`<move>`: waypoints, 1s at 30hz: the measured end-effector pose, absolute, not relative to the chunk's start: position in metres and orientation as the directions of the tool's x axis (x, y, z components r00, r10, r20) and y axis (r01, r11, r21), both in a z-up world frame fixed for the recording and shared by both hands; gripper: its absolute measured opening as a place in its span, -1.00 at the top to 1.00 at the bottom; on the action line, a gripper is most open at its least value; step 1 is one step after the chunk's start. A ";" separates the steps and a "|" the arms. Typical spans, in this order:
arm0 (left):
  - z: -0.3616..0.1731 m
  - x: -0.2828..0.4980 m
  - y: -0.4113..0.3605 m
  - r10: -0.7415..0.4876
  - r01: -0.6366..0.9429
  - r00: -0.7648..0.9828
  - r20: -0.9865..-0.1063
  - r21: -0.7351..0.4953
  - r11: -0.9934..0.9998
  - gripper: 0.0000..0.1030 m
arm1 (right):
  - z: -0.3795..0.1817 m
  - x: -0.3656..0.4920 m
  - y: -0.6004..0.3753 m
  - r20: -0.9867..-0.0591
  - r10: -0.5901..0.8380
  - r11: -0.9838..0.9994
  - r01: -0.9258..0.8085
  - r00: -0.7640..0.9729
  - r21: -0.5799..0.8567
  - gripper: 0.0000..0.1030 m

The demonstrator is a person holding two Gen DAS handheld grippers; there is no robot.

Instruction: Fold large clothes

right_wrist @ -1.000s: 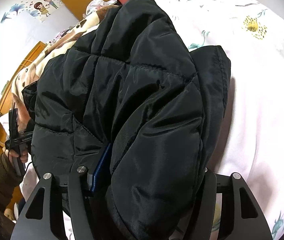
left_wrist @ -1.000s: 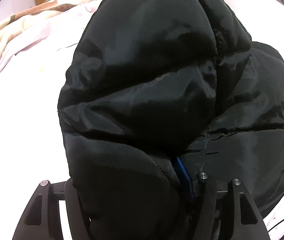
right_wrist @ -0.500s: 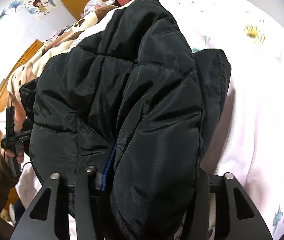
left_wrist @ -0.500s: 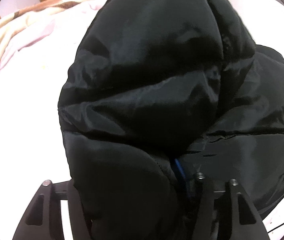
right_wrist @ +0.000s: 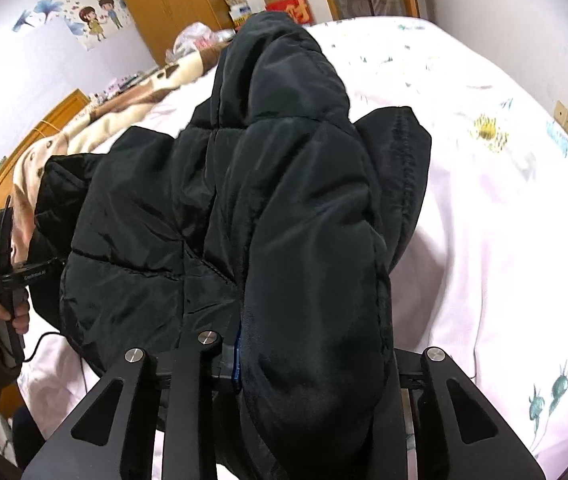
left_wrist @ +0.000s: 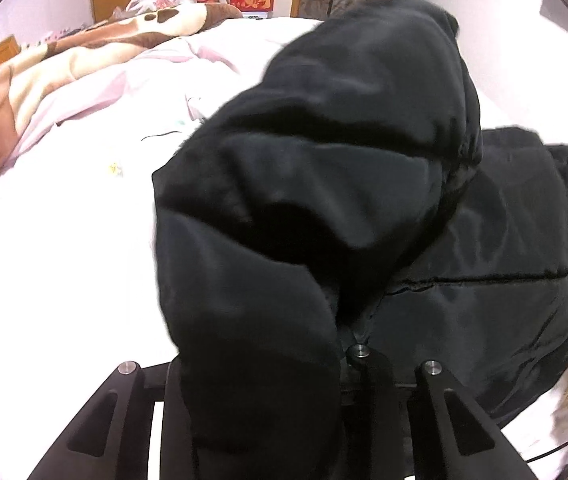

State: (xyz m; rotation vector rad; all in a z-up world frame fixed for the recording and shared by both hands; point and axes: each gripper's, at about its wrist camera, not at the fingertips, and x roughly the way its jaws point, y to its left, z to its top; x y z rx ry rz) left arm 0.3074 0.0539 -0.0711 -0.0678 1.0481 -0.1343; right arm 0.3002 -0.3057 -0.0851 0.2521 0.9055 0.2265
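While both grippers hold it: a black puffer jacket (right_wrist: 284, 200) is bunched over a white floral bed (right_wrist: 503, 200)
Jacket position: lower end raised at the grippers, far end lying on the bed
Handling: likely light, soft, springy, slippery shell; hold seams or hem
Long axis: runs away from the grippers toward the wardrobe (right_wrist: 172, 8)
Left gripper (left_wrist: 264, 380): clamped on a thick fold
Right gripper (right_wrist: 307, 360): clamped on a padded edge

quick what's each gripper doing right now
left gripper: closed on the black jacket
right gripper: closed on the same jacket
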 end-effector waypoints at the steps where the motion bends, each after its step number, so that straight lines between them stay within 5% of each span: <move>1: -0.068 0.307 0.056 -0.153 0.072 0.495 -0.855 -0.135 0.988 0.41 | -0.083 0.299 -0.305 -0.741 0.300 0.947 -0.092 0.601 0.309 0.43; 17: -0.021 0.302 0.162 -0.156 0.026 0.560 -0.814 -0.171 0.985 0.43 | -0.063 0.290 -0.294 -0.672 0.369 0.923 -0.164 0.642 0.349 0.44; 30: 0.004 0.256 0.219 -0.033 -0.084 0.571 -0.821 -0.098 0.992 0.42 | -0.074 0.329 -0.221 -0.622 0.484 0.871 -0.271 0.616 0.411 0.44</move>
